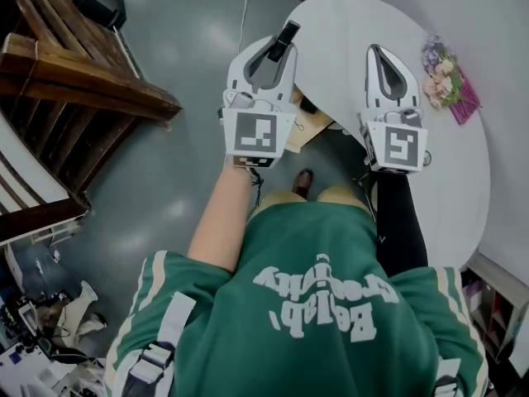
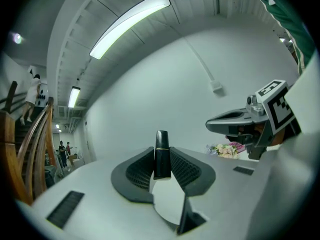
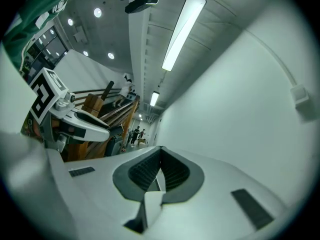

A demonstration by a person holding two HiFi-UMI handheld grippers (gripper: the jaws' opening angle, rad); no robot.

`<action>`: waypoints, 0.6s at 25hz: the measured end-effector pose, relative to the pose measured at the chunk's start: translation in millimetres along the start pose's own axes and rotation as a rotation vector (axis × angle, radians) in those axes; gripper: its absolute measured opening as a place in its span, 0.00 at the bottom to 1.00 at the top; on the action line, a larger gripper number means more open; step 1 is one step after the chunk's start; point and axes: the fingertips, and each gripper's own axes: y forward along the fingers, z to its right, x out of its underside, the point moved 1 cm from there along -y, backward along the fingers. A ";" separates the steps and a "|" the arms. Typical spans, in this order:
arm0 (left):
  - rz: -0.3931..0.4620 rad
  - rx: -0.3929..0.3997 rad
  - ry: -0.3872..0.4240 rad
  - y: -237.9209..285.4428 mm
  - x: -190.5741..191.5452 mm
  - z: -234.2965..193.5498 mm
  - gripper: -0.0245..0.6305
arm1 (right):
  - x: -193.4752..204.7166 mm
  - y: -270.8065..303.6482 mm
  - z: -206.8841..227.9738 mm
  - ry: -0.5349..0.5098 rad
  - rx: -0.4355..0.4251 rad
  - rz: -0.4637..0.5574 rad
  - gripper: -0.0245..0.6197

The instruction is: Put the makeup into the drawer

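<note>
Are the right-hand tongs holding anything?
No, the right tongs are closed on each other with nothing between them.

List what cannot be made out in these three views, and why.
Head view: the left gripper covers most of a wooden thing; whether it is the drawer is unclear.
Left gripper view: the black tube has its lower end hidden between the pads.
Right gripper view: distant people too small to describe.

Your left gripper (image 2: 161, 152) clamps the black makeup tube (image 2: 161, 143) upright between its jaws. Right of the tube and slightly higher, your right gripper (image 2: 210, 125) points left. Flowers (image 2: 225, 149) lie right of the tube.
</note>
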 end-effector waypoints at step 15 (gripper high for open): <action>-0.548 0.186 -0.177 -24.9 250.8 82.9 0.21 | 37.9 -10.3 6.4 -0.001 0.020 -0.108 0.05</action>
